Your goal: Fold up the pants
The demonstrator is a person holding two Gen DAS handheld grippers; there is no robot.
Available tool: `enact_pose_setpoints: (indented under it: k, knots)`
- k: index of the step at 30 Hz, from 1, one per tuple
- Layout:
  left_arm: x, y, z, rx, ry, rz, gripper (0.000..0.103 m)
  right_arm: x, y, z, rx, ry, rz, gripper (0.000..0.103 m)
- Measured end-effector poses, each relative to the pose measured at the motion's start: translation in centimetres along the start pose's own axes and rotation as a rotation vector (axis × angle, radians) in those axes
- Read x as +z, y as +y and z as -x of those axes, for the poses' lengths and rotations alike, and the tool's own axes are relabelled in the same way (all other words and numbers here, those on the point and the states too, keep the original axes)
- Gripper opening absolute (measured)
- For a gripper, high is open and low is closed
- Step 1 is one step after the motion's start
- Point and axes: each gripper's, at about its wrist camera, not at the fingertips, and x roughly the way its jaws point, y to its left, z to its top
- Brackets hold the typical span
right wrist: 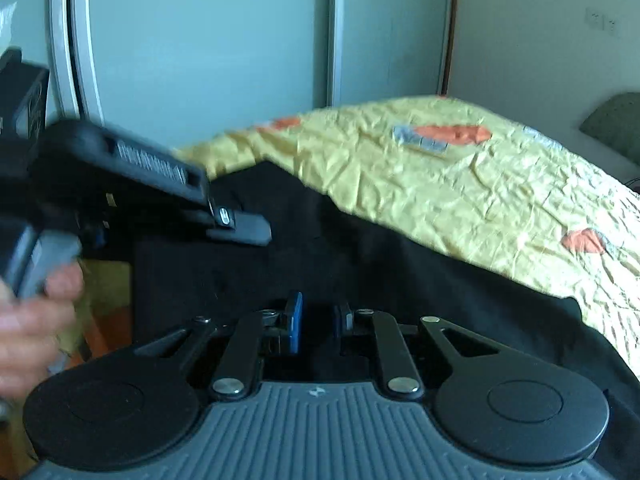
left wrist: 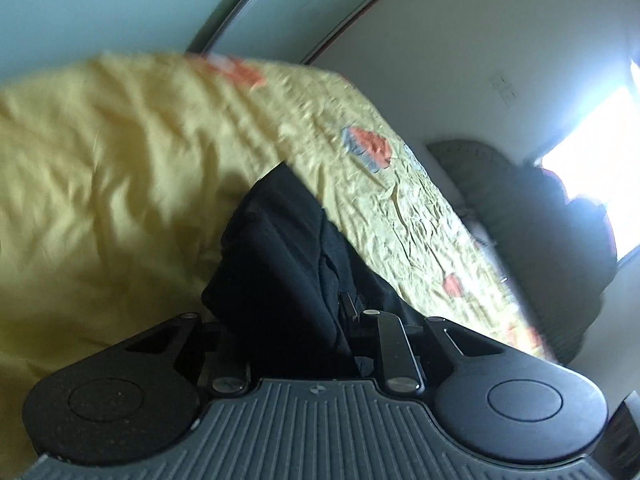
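Black pants (right wrist: 360, 264) are spread on the yellow bedspread (right wrist: 460, 184), near its front edge. The left gripper (left wrist: 316, 320) is clenched on a bunched part of the cloth, and the right gripper (right wrist: 318, 320) is closed on the fabric beside it, probably so that one side can be lifted together for the fold. A person's hand (right wrist: 32, 320) is seen at the left.

- Bed with crumpled yellow cotton cover (right wrist: 460, 184), printed with orange patches.
- Black fabric pants (right wrist: 360, 264) lie directly on cover, near its front edge.
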Motion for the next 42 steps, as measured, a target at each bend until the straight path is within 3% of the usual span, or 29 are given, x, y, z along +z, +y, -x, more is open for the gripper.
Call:
enact_pose_setpoints:
  k: [3,7,10,21,29,42]
  knots:
    - [-0.8,-2.9,1.7,0.024,-0.063,-0.141,0.024,0.7,-0.7,0.7,0.014,-0.042,-0.043,0.016]
    - [-2.6,-6.6,3.5,0.003,-0.116,-0.283,0.025,1.0,-1.7,0.6,0.064,-0.079,-0.16,0.017]
    - [-4.2,-8.8,4.2,0.003,-0.145,-0.34,0.025,0.9,-2.5,1.6,0.109,-0.118,-0.281,0.017]
    - [-8.4,-16.0,5.7,-0.063,-0.215,-0.514,0.026,-1.3,-5.1,8.2,0.061,-0.283,-0.348,0.017]
    - [-12.1,-20.9,5.0,-0.125,-0.2,-0.647,0.028,-4.0,-7.9,12.2,-0.005,-0.348,-0.428,0.017]
    - [-17.8,-26.7,2.5,-0.242,-0.111,-0.799,0.032,-9.1,-13.2,16.8,-0.087,-0.399,-0.579,0.017]
